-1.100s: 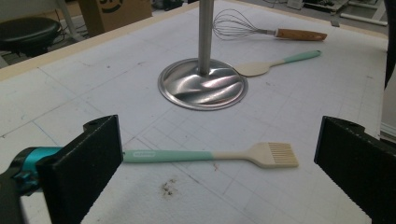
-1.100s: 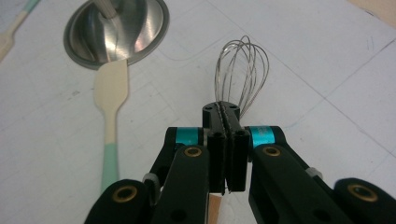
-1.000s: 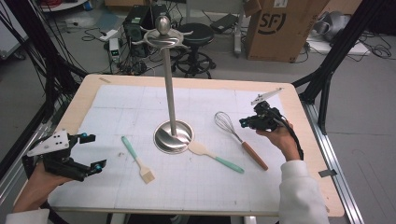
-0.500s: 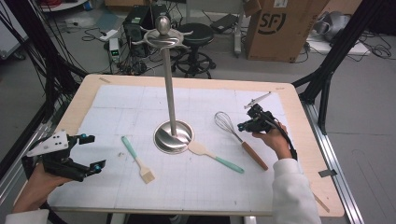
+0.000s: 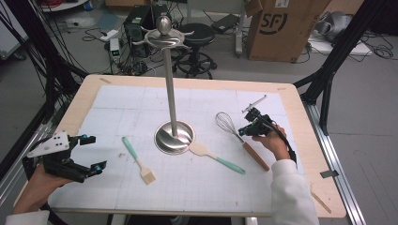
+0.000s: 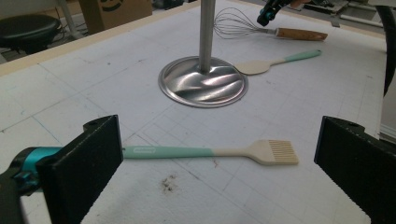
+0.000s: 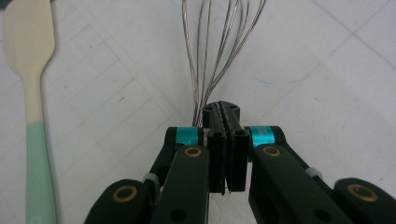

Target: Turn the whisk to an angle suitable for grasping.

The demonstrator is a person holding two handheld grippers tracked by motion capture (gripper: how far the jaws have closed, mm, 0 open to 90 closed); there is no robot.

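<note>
A steel utensil stand rises from the middle of the white mat. A teal-handled pastry brush lies to its left. A cream and teal spatula and a wire whisk with a wooden handle lie to its right. My right gripper is shut, its tips right at the whisk's neck; in the right gripper view the jaws press together where the wires converge. My left gripper is held wide open at the mat's left edge, with the brush lying a little ahead of its jaws.
The stand's round base sits ahead of the left gripper, with the spatula and whisk beyond it. The tall pole has hook arms on top. A wooden table edge frames the mat. Boxes, stools and cables stand behind.
My right gripper has moved left and down to the whisk's neck. The left gripper has stayed still and open.
</note>
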